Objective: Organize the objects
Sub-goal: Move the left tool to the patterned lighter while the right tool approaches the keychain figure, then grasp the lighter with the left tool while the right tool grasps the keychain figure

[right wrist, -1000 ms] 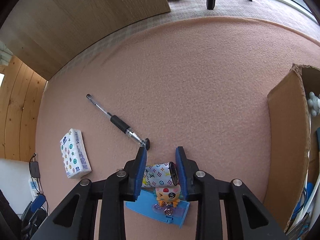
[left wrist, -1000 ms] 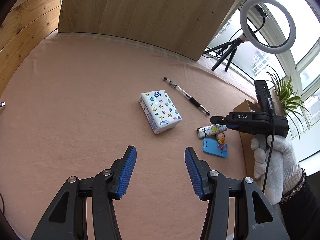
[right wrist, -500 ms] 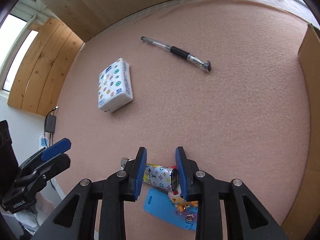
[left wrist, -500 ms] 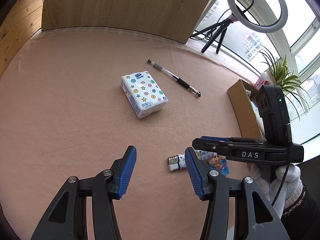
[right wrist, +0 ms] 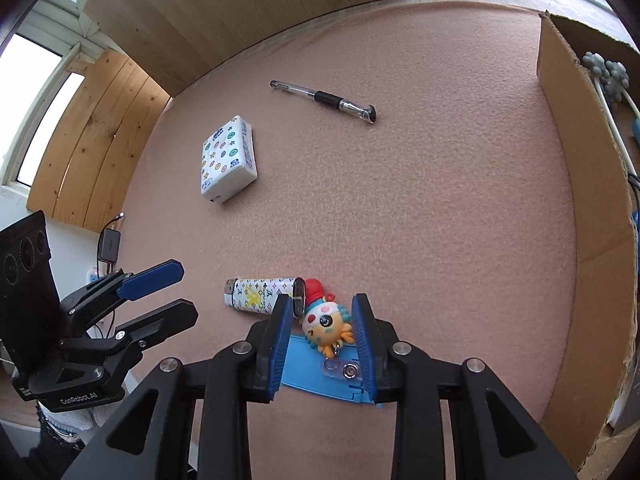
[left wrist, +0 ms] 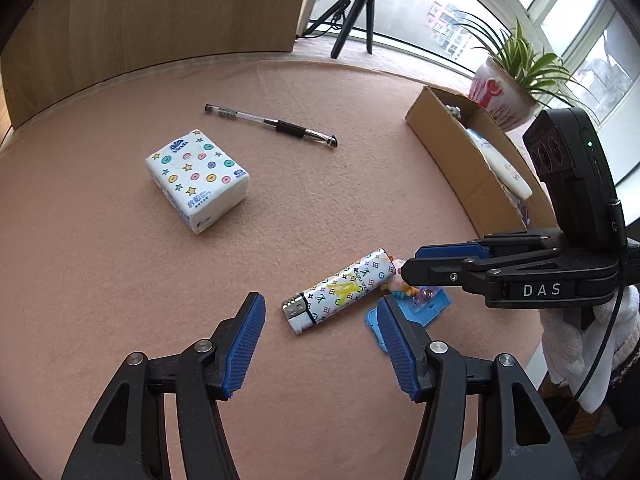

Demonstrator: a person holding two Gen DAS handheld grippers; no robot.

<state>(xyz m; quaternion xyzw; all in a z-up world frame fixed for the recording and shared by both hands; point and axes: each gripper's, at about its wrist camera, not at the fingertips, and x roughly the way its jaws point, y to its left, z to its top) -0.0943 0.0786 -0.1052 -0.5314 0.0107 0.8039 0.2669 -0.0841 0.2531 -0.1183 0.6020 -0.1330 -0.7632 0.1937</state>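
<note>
A patterned white lighter (left wrist: 340, 288) (right wrist: 262, 294) lies flat on the pink felt mat (left wrist: 100, 280). Beside it is a blue badge holder (right wrist: 320, 380) (left wrist: 428, 308) with a cartoon octopus charm (right wrist: 324, 322). My right gripper (right wrist: 320, 340) is open, its jaws on either side of the charm, above the badge holder. My left gripper (left wrist: 322, 340) is open, just in front of the lighter's metal end. A tissue pack (left wrist: 198, 184) (right wrist: 228, 160) and a pen (left wrist: 272, 124) (right wrist: 324, 98) lie farther away.
An open cardboard box (left wrist: 452, 152) (right wrist: 576, 200) holding several items stands at the mat's right. A potted plant (left wrist: 504, 92) and a tripod (left wrist: 352, 12) are behind it. A wooden board (left wrist: 160, 16) stands at the back.
The right gripper has let go of the lighter, which now lies on the mat, and its jaws have widened around the charm. The left gripper has moved closer to the lighter.
</note>
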